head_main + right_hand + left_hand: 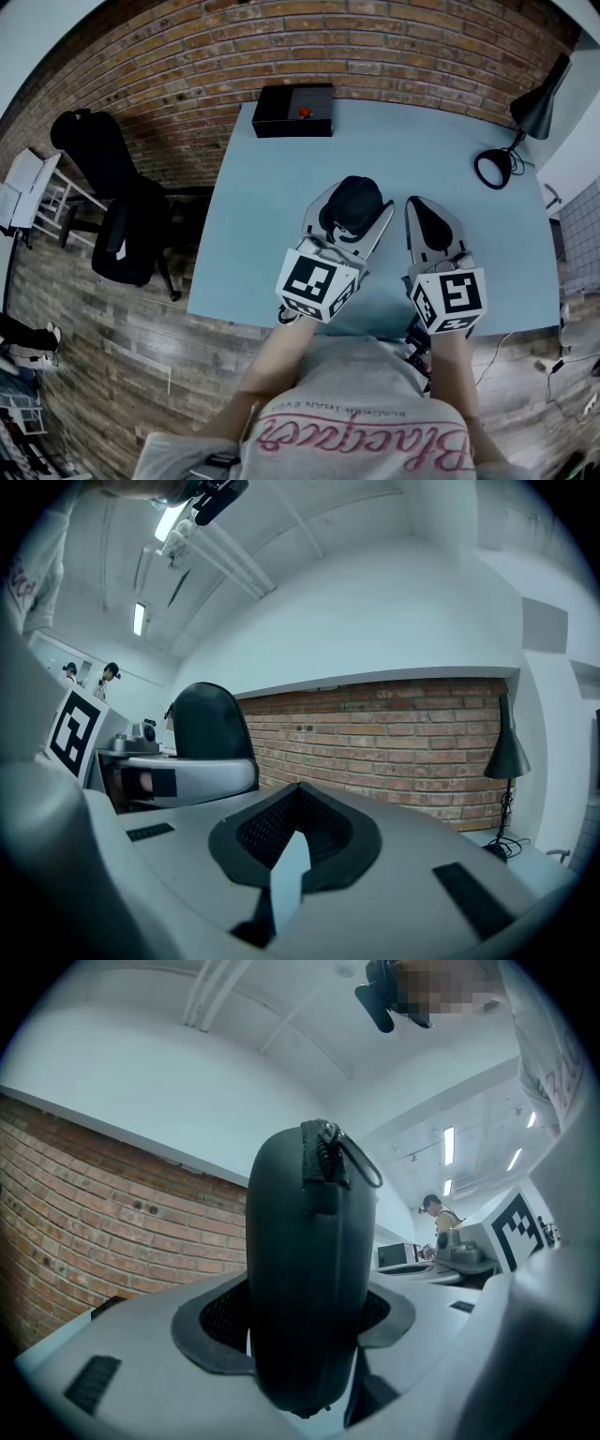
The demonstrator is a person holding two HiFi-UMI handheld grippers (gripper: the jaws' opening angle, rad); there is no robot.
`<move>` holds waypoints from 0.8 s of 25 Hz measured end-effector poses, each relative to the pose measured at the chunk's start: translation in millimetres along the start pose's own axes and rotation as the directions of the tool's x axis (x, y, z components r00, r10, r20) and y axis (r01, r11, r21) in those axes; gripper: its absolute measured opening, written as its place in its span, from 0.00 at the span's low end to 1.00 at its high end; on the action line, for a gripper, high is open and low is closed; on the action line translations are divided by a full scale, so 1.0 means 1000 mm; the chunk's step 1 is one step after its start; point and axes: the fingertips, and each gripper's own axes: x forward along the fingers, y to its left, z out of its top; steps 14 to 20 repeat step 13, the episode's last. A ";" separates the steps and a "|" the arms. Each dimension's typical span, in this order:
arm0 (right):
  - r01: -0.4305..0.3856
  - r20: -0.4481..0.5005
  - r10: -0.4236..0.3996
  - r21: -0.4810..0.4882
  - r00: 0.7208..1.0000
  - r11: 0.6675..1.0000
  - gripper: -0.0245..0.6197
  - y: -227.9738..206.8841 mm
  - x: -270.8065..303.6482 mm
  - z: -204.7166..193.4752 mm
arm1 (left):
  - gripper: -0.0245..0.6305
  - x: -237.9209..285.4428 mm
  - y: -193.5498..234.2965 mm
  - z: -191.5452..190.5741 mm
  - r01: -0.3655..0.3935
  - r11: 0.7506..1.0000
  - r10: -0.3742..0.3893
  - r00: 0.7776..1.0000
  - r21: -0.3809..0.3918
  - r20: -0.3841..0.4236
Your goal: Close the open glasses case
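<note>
- Two grippers sit side by side over the near edge of the pale blue desk (262, 187). Only your left gripper (354, 217) is loaded: it is clenched on the glasses case (309, 1241), one pad on each broad face.
- Your right gripper (298, 803) is closed on nothing, its jaws pressed together at the tips, and it points across the desk toward the brick wall.
- What matters for the next move is that the case lies to the left of your right gripper. It is near but apart, with a strip of bare desk between the two grippers in the head view.
- The case is held up off the desk, standing on edge. Its narrow seam edge faces back at the left gripper's camera and runs up over the top.
- The zip pull (326, 1140) hangs at the very top of that seam, with its thin loop off to the right. From here I cannot tell how far the zip is drawn.
- I judge the right gripper to be the one to work the zip. It would have to part its jaws and cross leftward to the top of the case.
- The case is a matt black, rounded oval shell, smooth and stiff-looking, with a toothed zip track along its rim. The gripper pads are dark and mesh-textured, set in smooth grey plastic.
</note>
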 end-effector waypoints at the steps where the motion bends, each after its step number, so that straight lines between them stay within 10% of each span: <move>1: 0.001 0.003 -0.001 0.002 1.000 1.000 0.07 0.000 0.000 0.001 | 0.44 0.000 0.000 0.001 0.001 1.000 -0.001 1.000 0.000 0.002; 20: 0.000 0.028 0.000 -0.009 1.000 1.000 0.07 0.004 -0.004 0.006 | 0.44 0.001 -0.008 0.004 0.032 0.999 -0.032 0.999 0.019 0.005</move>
